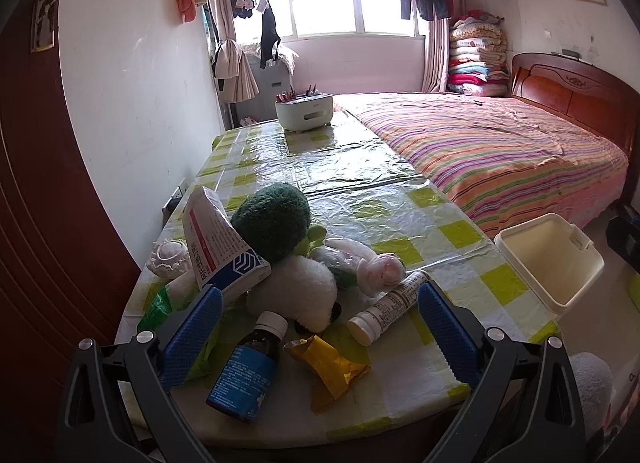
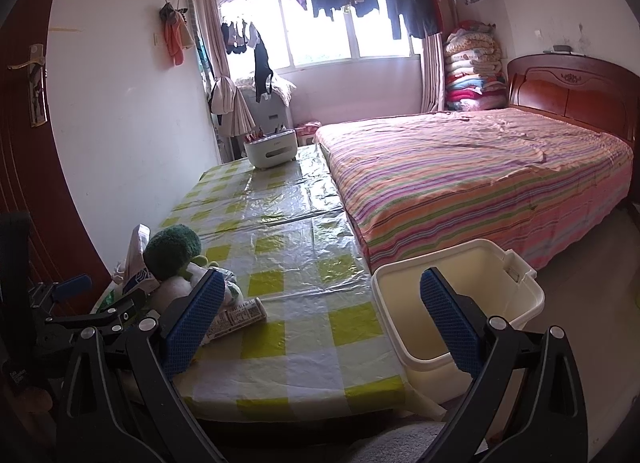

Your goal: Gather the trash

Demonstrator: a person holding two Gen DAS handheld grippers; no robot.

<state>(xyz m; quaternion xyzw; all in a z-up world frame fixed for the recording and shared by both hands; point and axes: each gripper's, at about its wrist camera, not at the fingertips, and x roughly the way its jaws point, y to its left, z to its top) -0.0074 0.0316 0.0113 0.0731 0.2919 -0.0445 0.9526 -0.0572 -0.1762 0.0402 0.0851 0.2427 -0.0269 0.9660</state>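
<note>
Your left hand-held gripper (image 1: 320, 319) is spread wide above the pile at the worktop's (image 1: 360, 167) near edge. The brown bottle (image 1: 246, 375) lies with its cap pointing away from you. Your right hand-held gripper (image 2: 322, 317) is spread too, near the bin (image 2: 460, 295) beside the bed (image 2: 480, 175).

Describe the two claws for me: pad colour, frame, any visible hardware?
Both match. The left claw and right claw each carry two blue, dimple-textured rectangular pads on matte black angular frames with triangular cutouts, joined by silver round-head bolts. No cables or sleeves show.
</note>
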